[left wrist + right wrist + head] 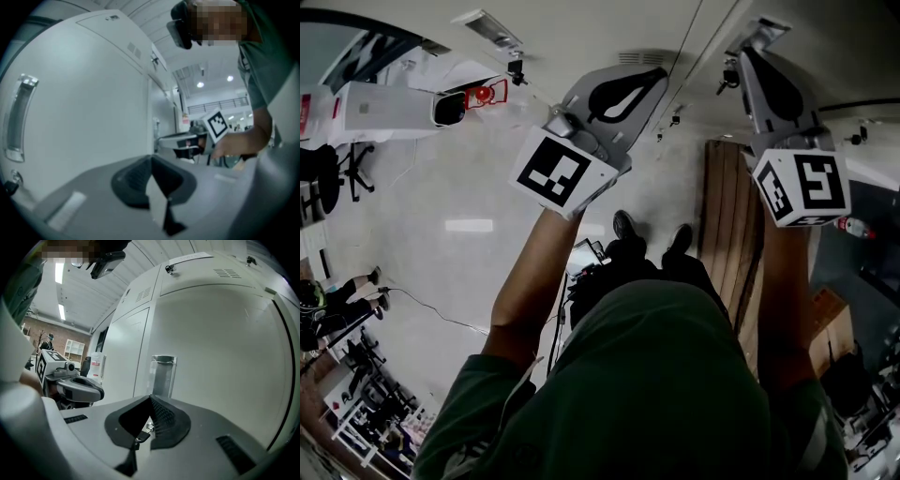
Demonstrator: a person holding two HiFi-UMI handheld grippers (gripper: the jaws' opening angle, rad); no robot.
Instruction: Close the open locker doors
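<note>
My left claw (151, 158) is pressed together with nothing in it, held up to a white locker door (84, 103). That door's long handle (18, 117) stands upright at the far left. To the right of the door, the row of lockers (161, 89) runs away toward a bright hall with round ceiling lights (200, 85). Below me a pale, glossy floor (450, 272) spreads left to an office chair (352, 169). My shoes (623, 225) stand beside a slatted wooden bench (731, 216) on the right. On my right side, a brick wall (44, 331) shows far off at the left under strip lights (58, 273) on a ribbed ceiling. Nearer, my right claw (151, 399) is likewise pinched together on nothing. Its tip sits just under the recessed handle (162, 375) of a second locker door (220, 348), which looks level with its neighbour. Whether the tip touches that door I cannot tell.
</note>
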